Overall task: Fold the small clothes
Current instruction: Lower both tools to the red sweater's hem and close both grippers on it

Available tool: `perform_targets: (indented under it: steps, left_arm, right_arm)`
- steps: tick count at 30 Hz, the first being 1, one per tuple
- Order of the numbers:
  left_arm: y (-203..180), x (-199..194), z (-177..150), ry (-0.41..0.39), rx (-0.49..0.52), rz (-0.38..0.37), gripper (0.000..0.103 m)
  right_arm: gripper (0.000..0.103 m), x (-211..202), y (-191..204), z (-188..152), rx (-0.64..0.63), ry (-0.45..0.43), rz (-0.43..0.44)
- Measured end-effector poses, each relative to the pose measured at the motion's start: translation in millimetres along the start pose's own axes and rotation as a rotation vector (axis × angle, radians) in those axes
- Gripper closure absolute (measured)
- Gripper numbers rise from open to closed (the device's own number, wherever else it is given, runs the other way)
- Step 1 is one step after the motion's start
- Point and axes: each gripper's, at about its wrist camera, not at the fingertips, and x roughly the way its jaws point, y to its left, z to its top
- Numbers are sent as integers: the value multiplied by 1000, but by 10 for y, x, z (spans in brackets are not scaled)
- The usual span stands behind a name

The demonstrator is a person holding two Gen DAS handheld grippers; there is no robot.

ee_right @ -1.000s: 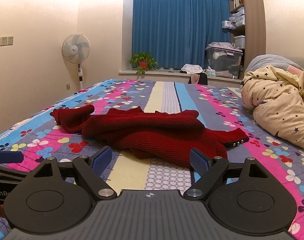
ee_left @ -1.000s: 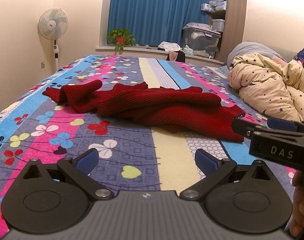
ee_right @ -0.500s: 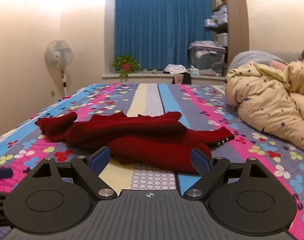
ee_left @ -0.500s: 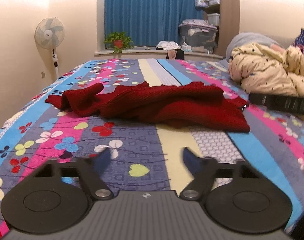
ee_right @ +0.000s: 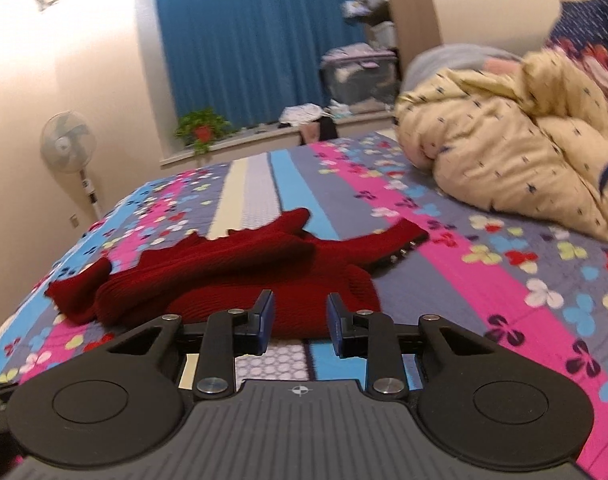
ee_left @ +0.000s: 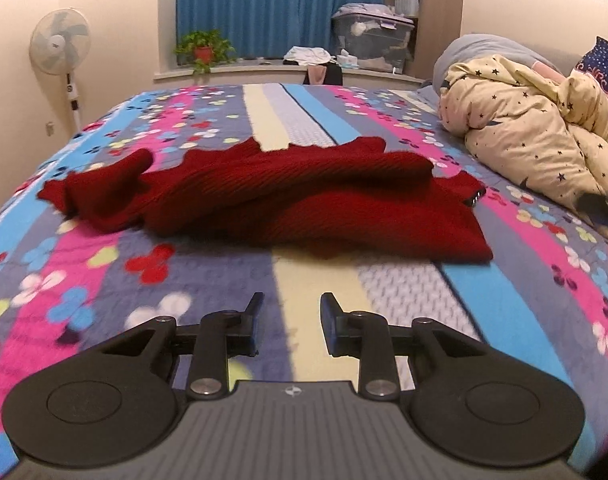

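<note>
A crumpled dark red knit sweater [ee_left: 272, 196] lies across the middle of the flowered, striped bedspread [ee_left: 84, 280]; it also shows in the right wrist view [ee_right: 224, 276]. My left gripper [ee_left: 290, 314] hovers over the bedspread short of the sweater's near edge, its jaws narrowed with a gap and empty. My right gripper [ee_right: 298, 312] is just in front of the sweater's near hem, tilted, jaws narrowed with a gap and empty.
A bunched cream star-print duvet [ee_left: 536, 136] lies at the right of the bed. A standing fan [ee_left: 62, 48] is at the left wall. A potted plant [ee_left: 202, 50] and a storage bin [ee_left: 370, 36] sit on the window ledge by blue curtains.
Both grippers' jaws have narrowed from wide open to a small gap. The right gripper swung out of the left view, moved closer to the sweater and tilted.
</note>
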Motion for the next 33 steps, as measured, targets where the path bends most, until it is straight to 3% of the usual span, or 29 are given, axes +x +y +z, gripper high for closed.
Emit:
perform_targets:
  steps: [2, 3, 4, 6, 11, 14, 15, 16, 20, 23, 25, 26, 27, 33]
  left_arm:
    - [-53, 199, 170, 2, -1, 3, 69]
    - [-67, 332, 274, 10, -3, 7, 61]
    - [-87, 450, 367, 16, -4, 21, 44]
    - [-56, 687, 550, 24, -45, 71, 20]
    - [198, 1215, 963, 57, -247, 145, 17]
    - [218, 1502, 1220, 44, -195, 198, 11]
    - [225, 1612, 1305, 40, -171, 224, 3]
    - [243, 1710, 1360, 44, -158, 230, 1]
    - [377, 2115, 1422, 140, -145, 190, 1]
    - [494, 2143, 1347, 157, -155, 33, 26]
    - [572, 2047, 1309, 154, -151, -52, 57]
    - [606, 1977, 1267, 158, -138, -67, 67]
    - [634, 1914, 1235, 166, -125, -79, 88]
    - [897, 1055, 892, 131, -51, -204, 93]
  right_arm:
    - [72, 27, -99, 13, 28, 3, -11]
    - [72, 36, -145, 21, 37, 1, -14]
    - [72, 46, -200, 27, 44, -2, -19]
    - [72, 66, -294, 37, 58, 1, -28]
    - [72, 136, -561, 56, 96, 23, -39]
    - [72, 177, -665, 55, 112, 37, -46]
    - [72, 192, -696, 52, 120, 43, -47]
    - [72, 208, -718, 55, 127, 47, -46]
    - [72, 263, -730, 54, 131, 59, -44]
    - [72, 326, -687, 49, 112, 70, -39]
    - [72, 372, -638, 42, 100, 78, -34]
    - [72, 389, -616, 40, 94, 80, -32]
    - [72, 406, -584, 34, 85, 82, -31]
    - [72, 431, -408, -15, 21, 83, -37]
